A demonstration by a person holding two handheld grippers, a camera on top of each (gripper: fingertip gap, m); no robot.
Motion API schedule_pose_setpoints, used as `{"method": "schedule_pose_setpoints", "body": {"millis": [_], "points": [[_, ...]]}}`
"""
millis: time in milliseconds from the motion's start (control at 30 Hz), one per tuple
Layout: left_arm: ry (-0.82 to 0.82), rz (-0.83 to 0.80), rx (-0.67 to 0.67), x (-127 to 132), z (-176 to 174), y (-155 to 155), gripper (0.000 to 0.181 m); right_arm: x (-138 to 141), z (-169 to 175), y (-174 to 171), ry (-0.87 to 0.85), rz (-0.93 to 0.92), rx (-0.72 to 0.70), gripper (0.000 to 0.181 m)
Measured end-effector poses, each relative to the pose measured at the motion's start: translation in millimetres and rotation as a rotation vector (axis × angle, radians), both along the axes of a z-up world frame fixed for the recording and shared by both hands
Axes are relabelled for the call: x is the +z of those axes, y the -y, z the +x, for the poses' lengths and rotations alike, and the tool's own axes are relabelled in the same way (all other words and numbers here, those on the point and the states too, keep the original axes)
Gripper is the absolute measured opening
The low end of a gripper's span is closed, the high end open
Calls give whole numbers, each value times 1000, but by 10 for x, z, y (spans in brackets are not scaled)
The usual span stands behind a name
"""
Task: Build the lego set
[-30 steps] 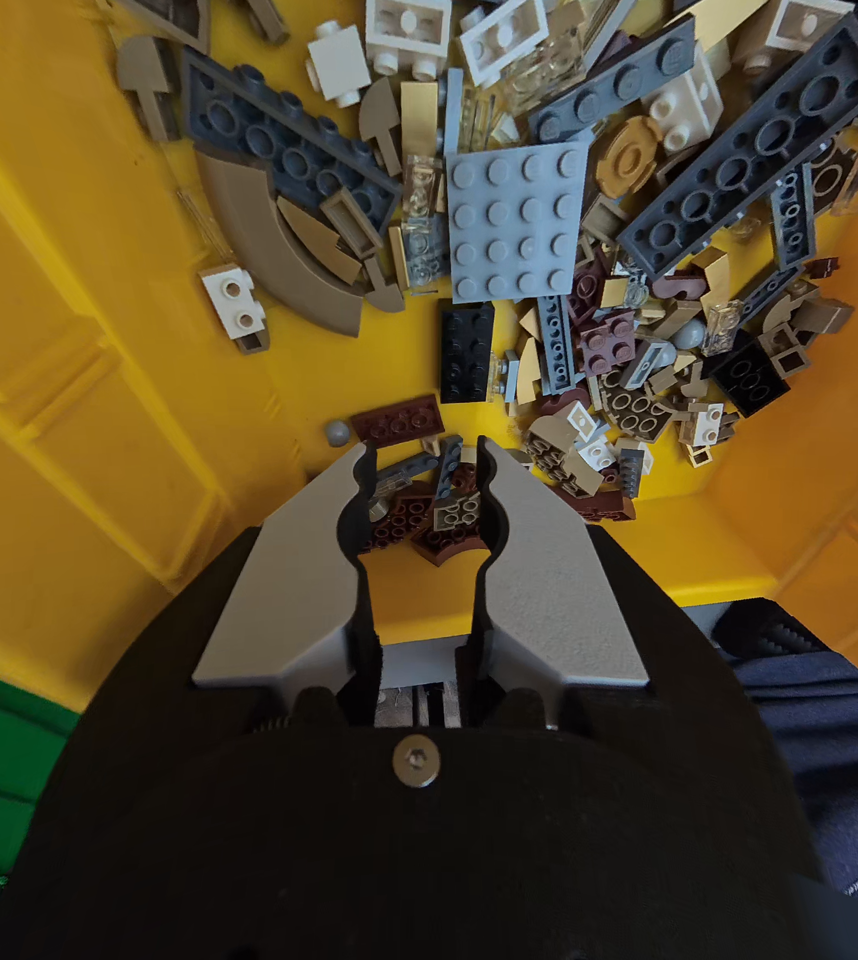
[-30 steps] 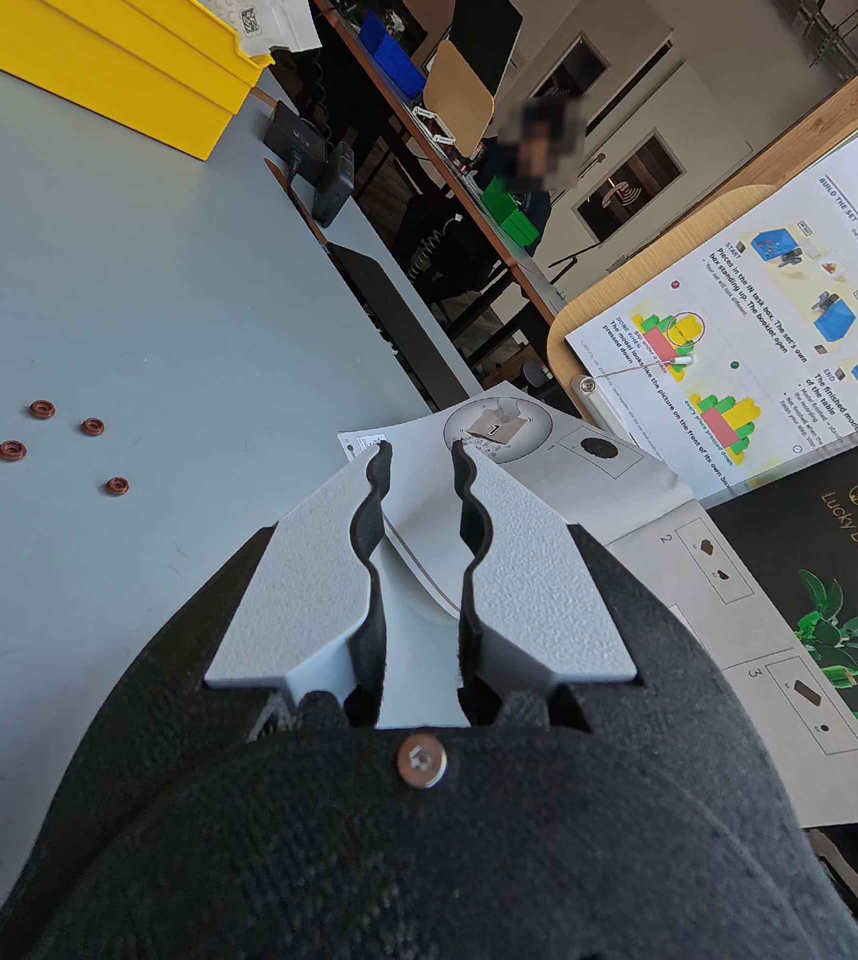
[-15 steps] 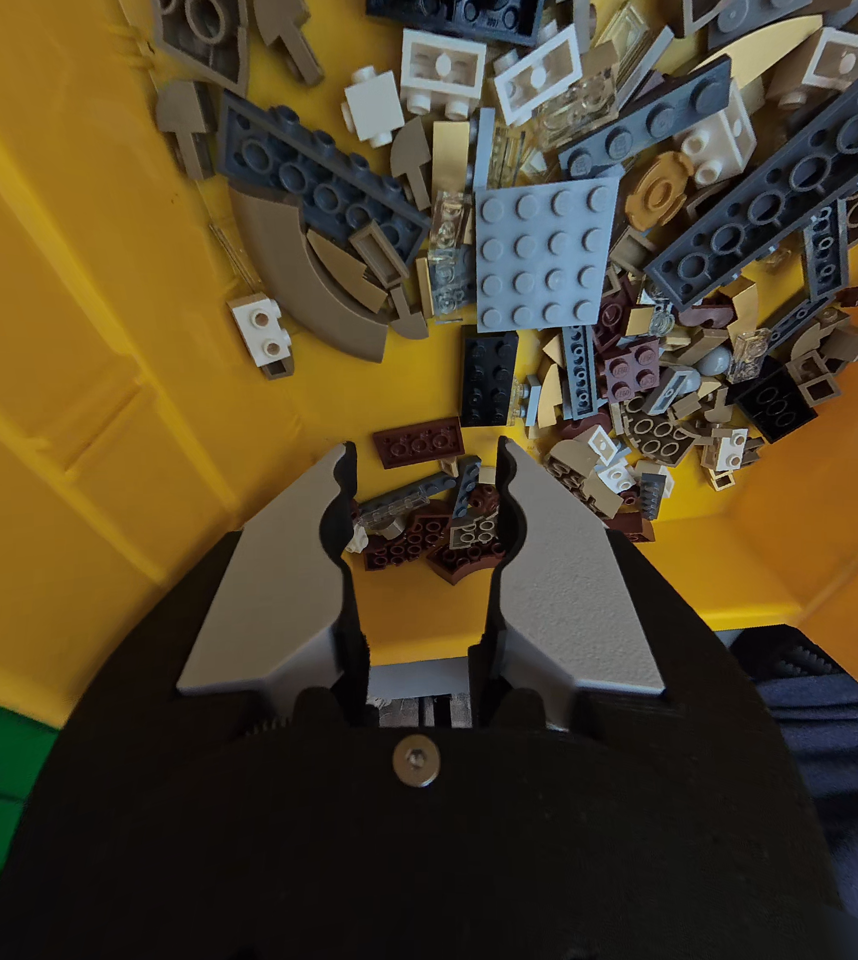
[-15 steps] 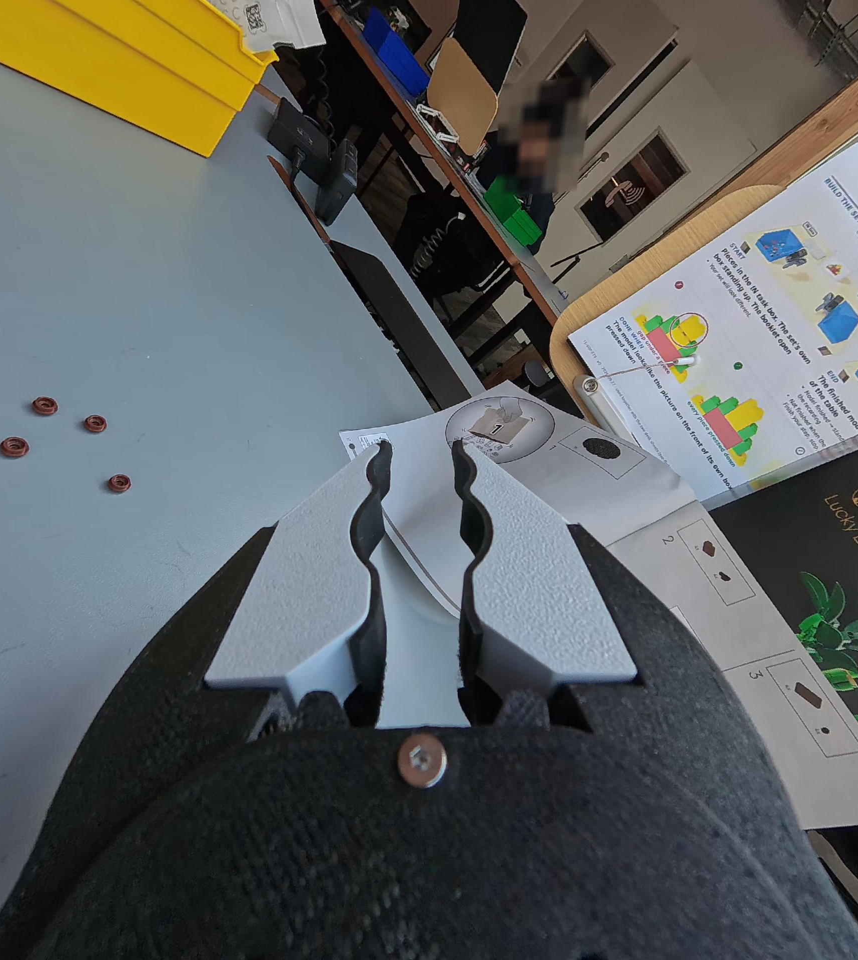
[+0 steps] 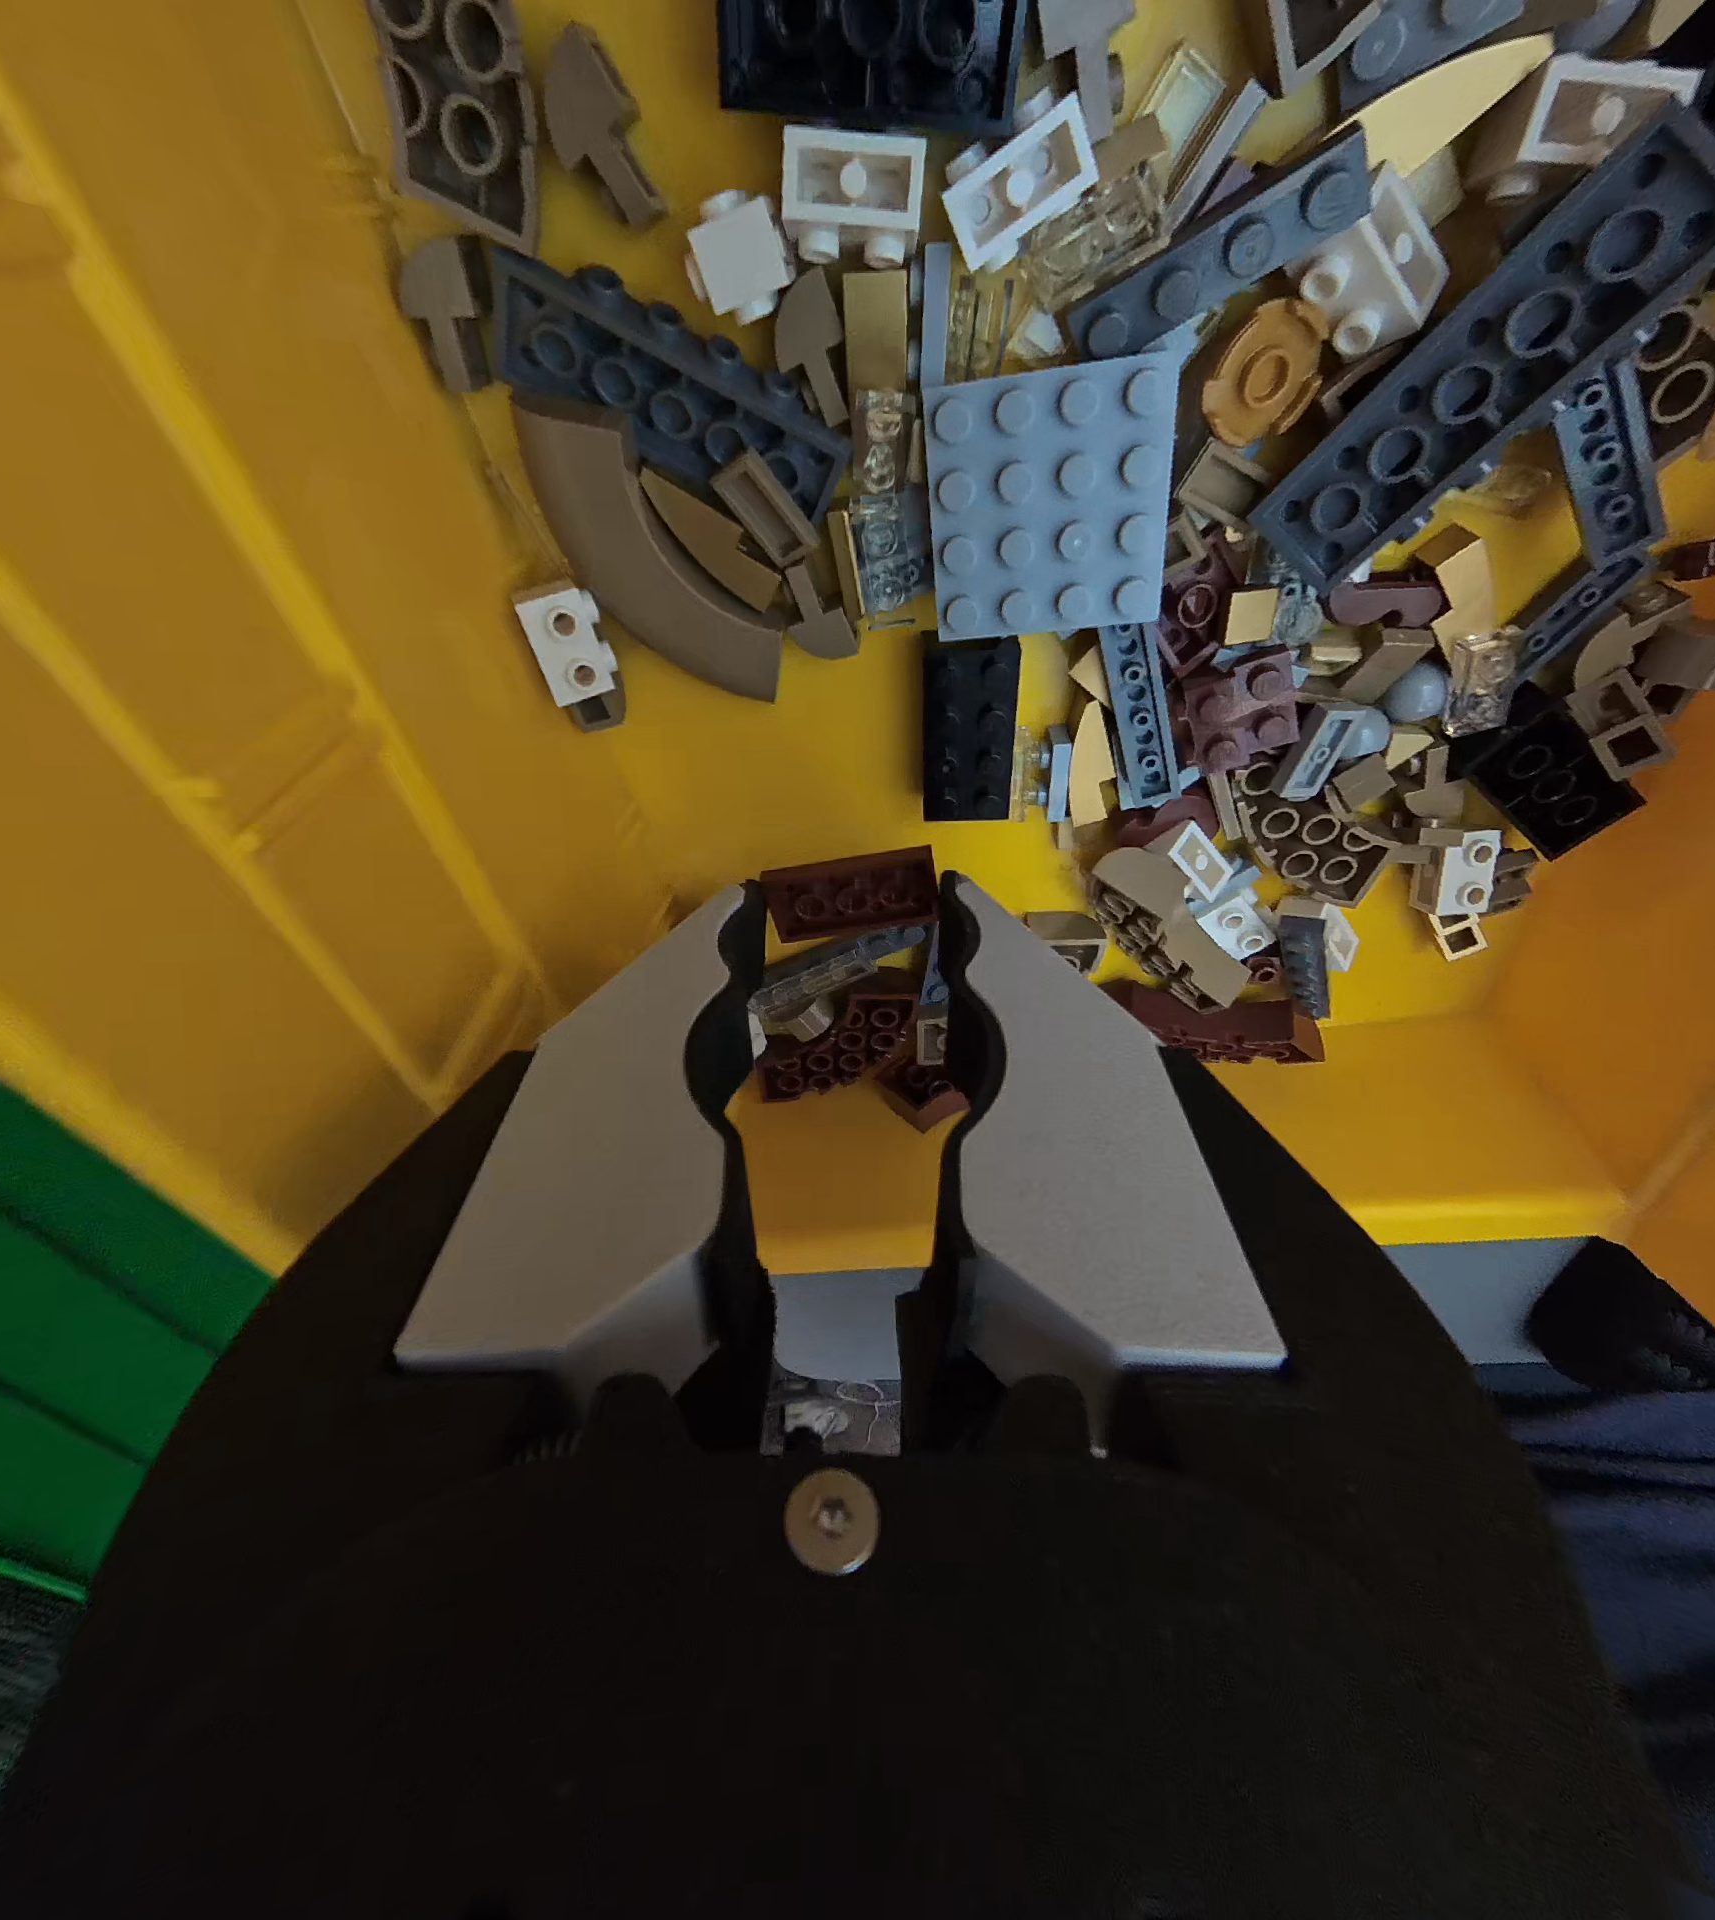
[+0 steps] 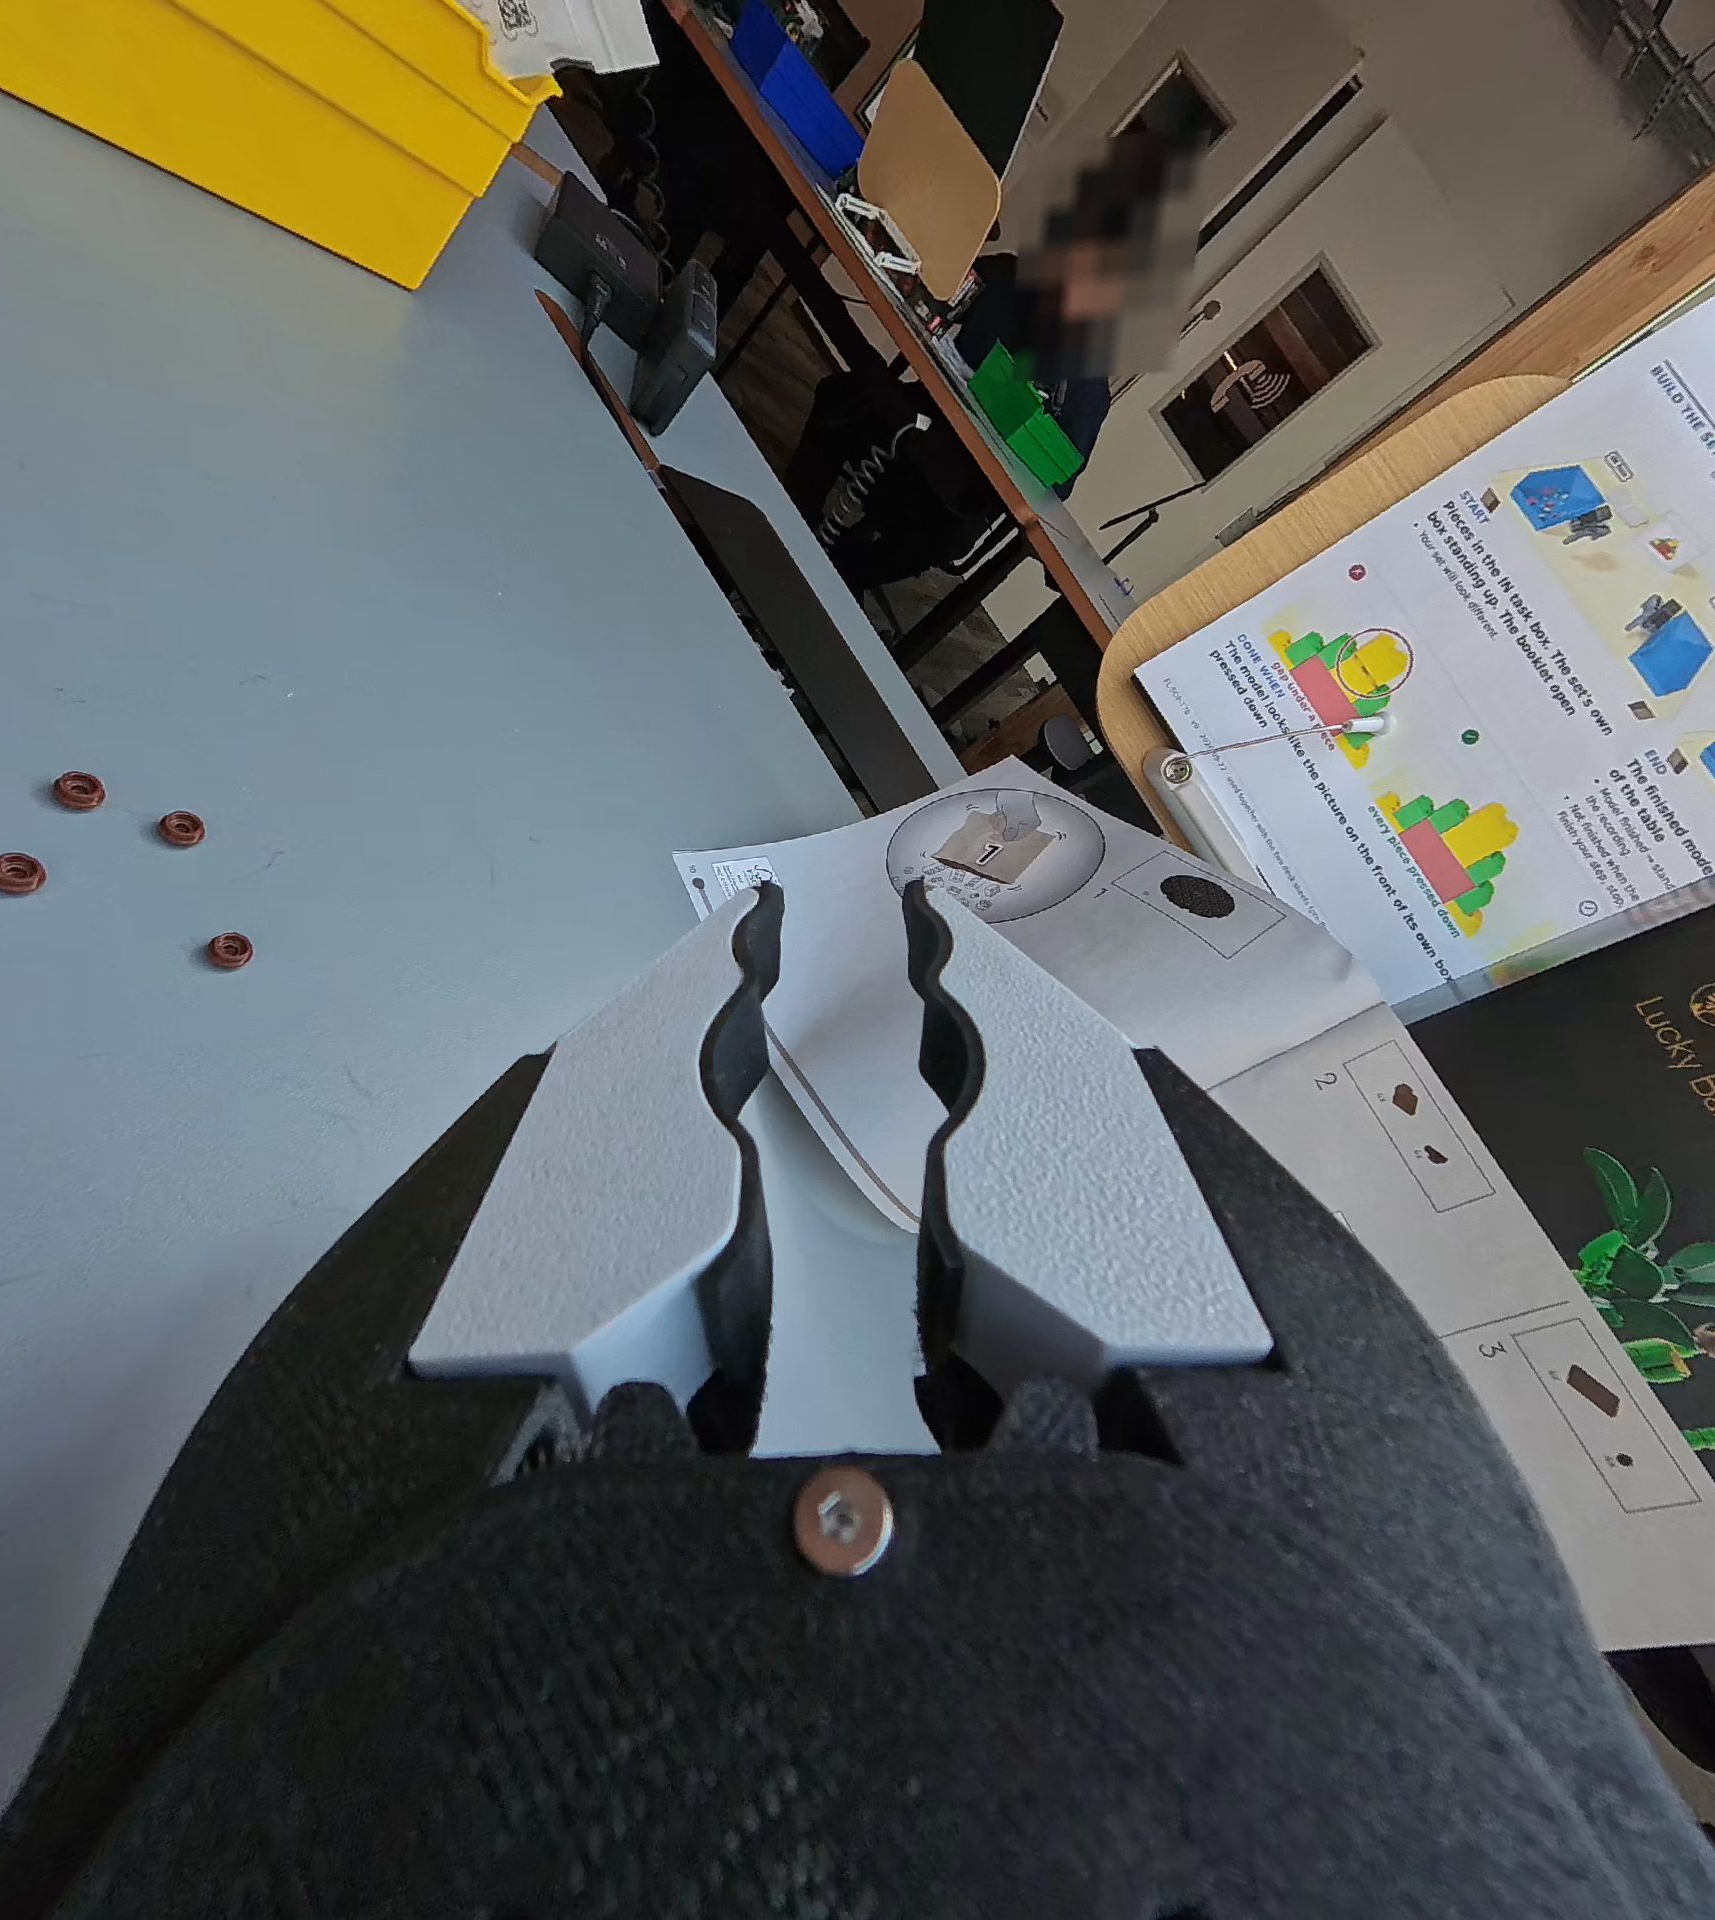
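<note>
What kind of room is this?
Probably a shared workshop or lab: a long grey table, stacked yellow bins, and another workbench with a chair behind.

My grey table (image 6: 333, 499) carries four small brown rings (image 6: 180, 828) at nine o'clock, stacked yellow bins (image 6: 292, 135) at eleven, a black charger (image 6: 614, 270) at twelve, and the open paper booklet (image 6: 1248, 1039) at three.
</note>
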State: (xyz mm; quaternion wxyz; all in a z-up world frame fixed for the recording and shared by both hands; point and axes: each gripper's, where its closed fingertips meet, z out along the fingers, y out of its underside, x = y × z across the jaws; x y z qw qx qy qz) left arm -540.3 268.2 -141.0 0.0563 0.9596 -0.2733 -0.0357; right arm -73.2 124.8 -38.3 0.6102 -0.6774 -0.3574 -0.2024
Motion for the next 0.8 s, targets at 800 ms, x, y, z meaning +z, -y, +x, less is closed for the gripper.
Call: {"method": "schedule_pose_setpoints", "body": {"millis": [800], "points": [[1611,-307,-854,2379,3364,2458,32,935,-371,456,-450,53,417,36]]}}
